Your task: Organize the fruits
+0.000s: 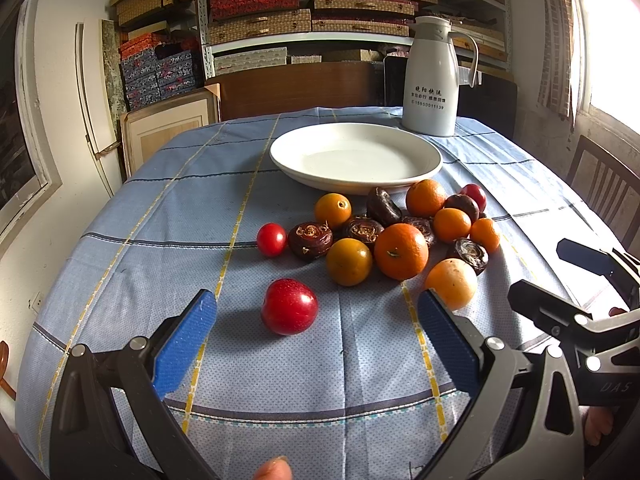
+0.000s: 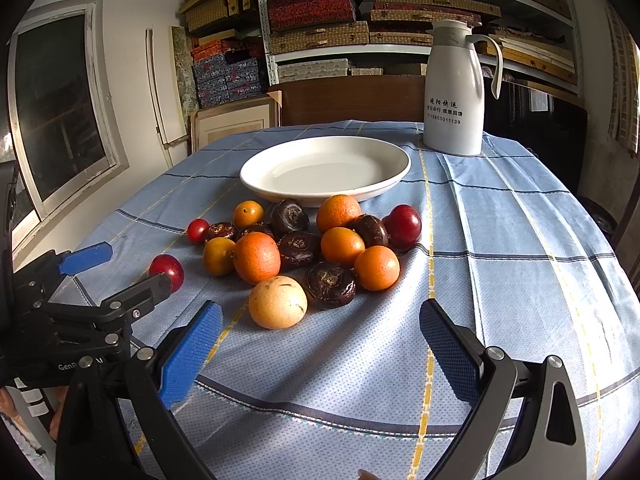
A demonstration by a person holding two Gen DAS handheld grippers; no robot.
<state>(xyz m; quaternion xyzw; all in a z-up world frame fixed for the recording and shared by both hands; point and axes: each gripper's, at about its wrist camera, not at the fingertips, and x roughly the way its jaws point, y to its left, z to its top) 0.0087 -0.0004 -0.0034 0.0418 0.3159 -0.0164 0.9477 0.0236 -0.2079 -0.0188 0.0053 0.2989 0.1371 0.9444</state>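
Observation:
A white plate stands empty at the table's far middle. In front of it lies a loose cluster of oranges, dark brown water chestnuts and red fruits. One red fruit lies apart, nearest my left gripper, which is open with the fruit just ahead between its blue pads. A pale orange lies just ahead of my right gripper, which is open and empty.
A white thermos jug stands behind the plate at the far right. The table has a blue checked cloth. Shelves of boxes fill the back wall. A wooden chair stands at the right.

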